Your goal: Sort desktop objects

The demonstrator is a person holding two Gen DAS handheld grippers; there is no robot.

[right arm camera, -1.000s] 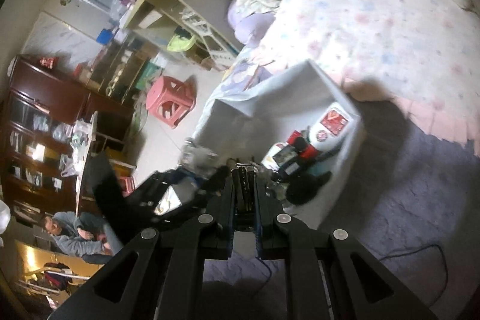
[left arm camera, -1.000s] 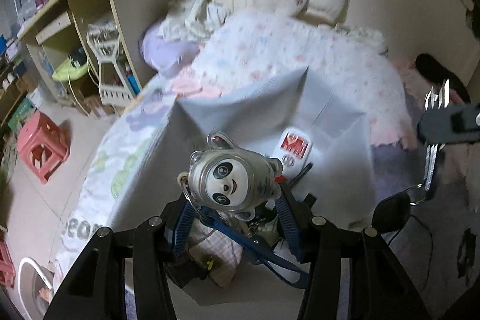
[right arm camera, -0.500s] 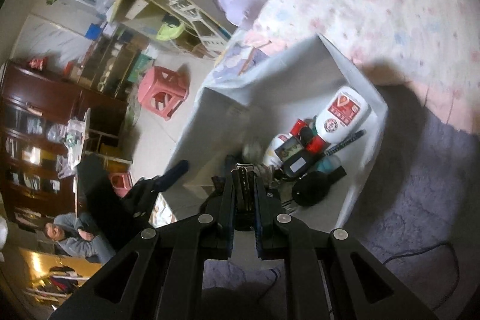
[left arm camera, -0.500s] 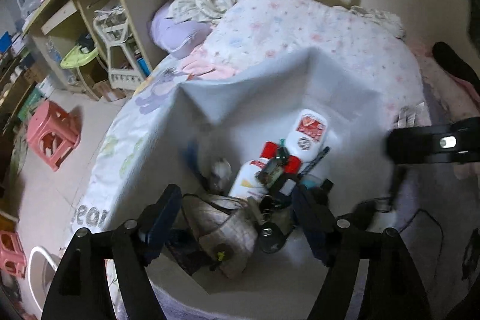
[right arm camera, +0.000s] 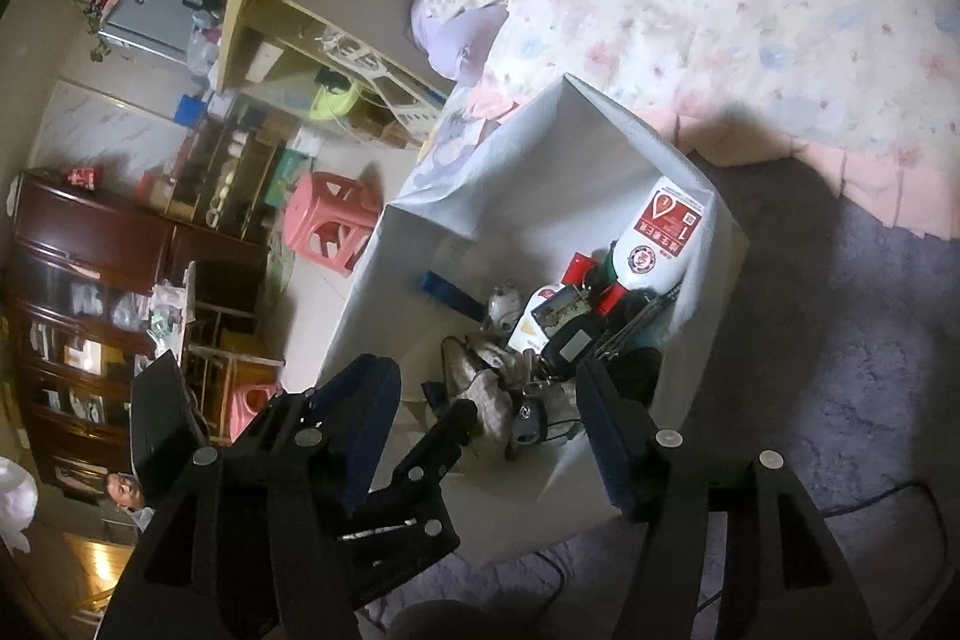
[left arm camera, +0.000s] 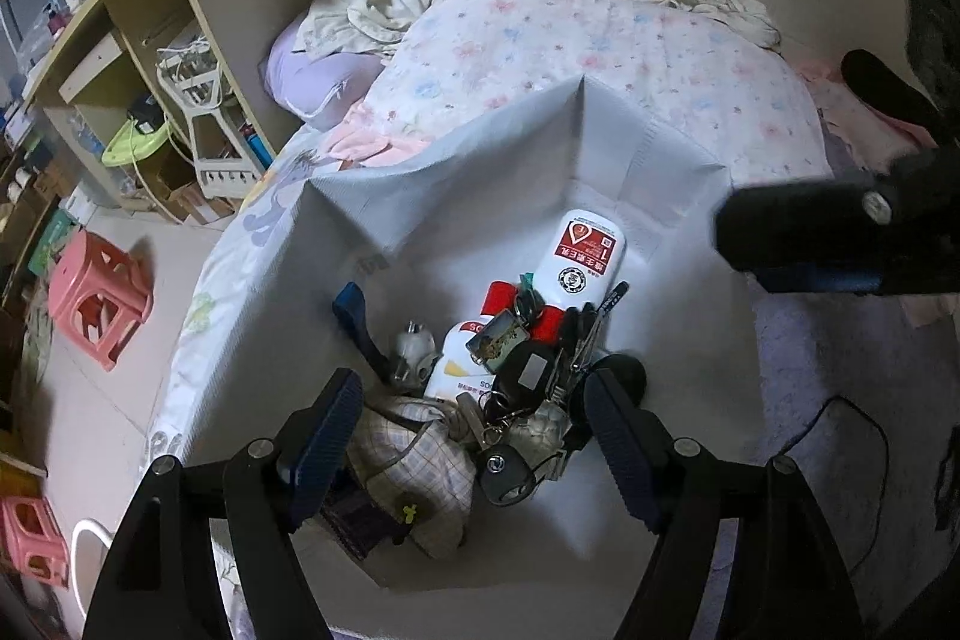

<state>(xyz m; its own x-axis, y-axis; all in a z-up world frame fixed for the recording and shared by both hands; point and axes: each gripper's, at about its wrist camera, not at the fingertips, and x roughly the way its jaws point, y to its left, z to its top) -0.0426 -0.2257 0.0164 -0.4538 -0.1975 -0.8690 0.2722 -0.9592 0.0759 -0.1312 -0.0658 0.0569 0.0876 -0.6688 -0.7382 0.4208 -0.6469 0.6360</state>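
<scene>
- Left tool [left arm camera: 471,430]: fingers spread wide, nothing between the pads; it hangs over the near end of the white box [left arm camera: 456,196]. Jaws opened further within the last second.
- Right tool [right arm camera: 489,412]: fingers spread, nothing pinched; jaws have just been opening. It is over the same box, on the near side.
- White box sits on the bed [left arm camera: 600,40], open at the top, one box only.
- Contents, counted where readable: two white bottles, the larger one [left arm camera: 585,250] with a red label lying toward the far wall, the smaller [left arm camera: 462,364] just beside it; two red caps [left arm camera: 501,297].
- One panda figure [left arm camera: 414,347] with a blue strap [left arm camera: 354,316], lying left of the bottles.
- One checked cloth pouch [left arm camera: 414,466] at the near left.
- One black car key fob [left arm camera: 507,472] touching a tangle of keys [left arm camera: 540,424]; key count cannot be told.
- One pen [left arm camera: 606,307] leaning by the large bottle.
- One pink stool [left arm camera: 96,304] on the floor beside the bed.
</scene>
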